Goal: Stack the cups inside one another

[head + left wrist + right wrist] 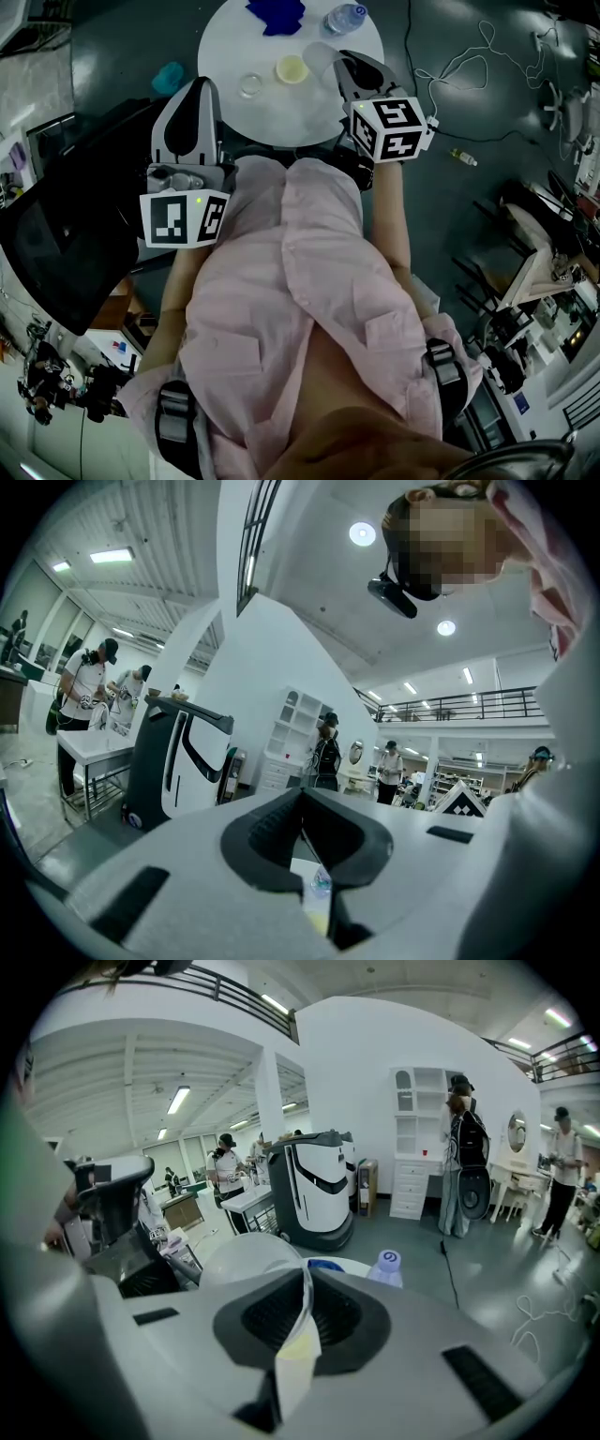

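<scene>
Shows right gripper [345, 67] [305, 1283] clamped on the wall of a clear cup [317, 56] [246, 1262], tilted over the round table [281, 117], just beside a yellow cup [292, 68]. Shows left gripper [199, 86] [302, 803] at the table's left edge, jaws together, empty. Also shows second clear cup [250, 85], bottle [344, 17] and blue cloth [277, 14] on the table.
</scene>
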